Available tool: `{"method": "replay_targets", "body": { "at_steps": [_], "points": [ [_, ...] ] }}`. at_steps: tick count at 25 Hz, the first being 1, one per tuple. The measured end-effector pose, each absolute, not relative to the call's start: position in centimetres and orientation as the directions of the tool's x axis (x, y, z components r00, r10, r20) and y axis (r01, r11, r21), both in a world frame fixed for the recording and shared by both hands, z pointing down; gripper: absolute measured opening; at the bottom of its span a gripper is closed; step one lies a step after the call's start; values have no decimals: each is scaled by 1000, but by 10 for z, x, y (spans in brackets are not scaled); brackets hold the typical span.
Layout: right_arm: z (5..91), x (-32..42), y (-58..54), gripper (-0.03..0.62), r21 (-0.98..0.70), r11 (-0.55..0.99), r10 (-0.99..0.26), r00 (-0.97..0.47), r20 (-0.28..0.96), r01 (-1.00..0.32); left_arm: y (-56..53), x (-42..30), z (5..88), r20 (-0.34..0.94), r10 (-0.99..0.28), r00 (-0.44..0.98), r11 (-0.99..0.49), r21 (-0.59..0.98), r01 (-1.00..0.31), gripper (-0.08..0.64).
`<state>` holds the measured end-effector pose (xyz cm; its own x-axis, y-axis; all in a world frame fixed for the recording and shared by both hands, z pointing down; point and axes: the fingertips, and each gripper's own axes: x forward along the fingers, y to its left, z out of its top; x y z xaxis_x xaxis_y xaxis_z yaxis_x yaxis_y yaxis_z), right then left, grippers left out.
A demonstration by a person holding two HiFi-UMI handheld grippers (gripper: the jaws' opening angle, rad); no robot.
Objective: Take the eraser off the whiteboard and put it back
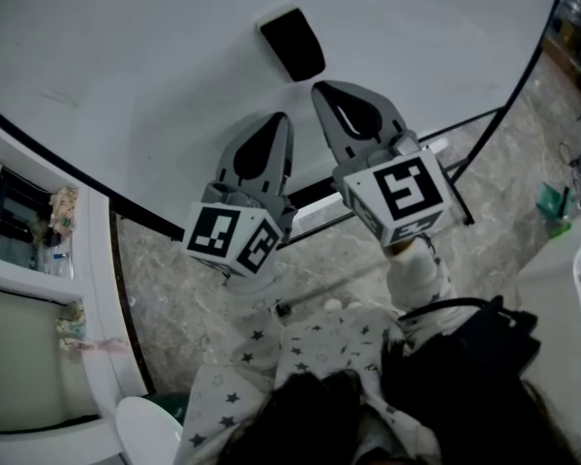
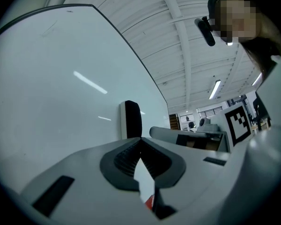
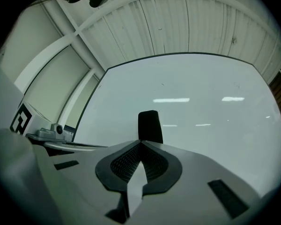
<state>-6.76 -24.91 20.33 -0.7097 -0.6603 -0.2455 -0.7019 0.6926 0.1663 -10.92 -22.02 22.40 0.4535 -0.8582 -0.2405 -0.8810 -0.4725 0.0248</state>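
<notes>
On whiteboard, black eraser clings, likely magnetic. Right gripper aims at it, jaws closed, empty; left gripper alongside, likewise closed, holding nothing.

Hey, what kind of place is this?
Probably an office or lab hall: a big whiteboard with a black eraser on it, and a ribbed ceiling with strip lights.

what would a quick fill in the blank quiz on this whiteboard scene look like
1. The eraser on the whiteboard is coloured ____.
2. The gripper nearer the eraser is the ____ one.
3. The left gripper and the right gripper both have their jaws ____.
Missing words: black; right; shut.
</notes>
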Motion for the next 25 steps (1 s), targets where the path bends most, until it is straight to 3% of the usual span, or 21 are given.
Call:
{"method": "replay_targets", "body": {
  "at_steps": [25],
  "points": [
    [273, -47, -224, 8, 25, 784, -613, -780, -126, -620, -197, -83, 271, -145, -883, 446, -456, 42, -889, 1]
  ]
}}
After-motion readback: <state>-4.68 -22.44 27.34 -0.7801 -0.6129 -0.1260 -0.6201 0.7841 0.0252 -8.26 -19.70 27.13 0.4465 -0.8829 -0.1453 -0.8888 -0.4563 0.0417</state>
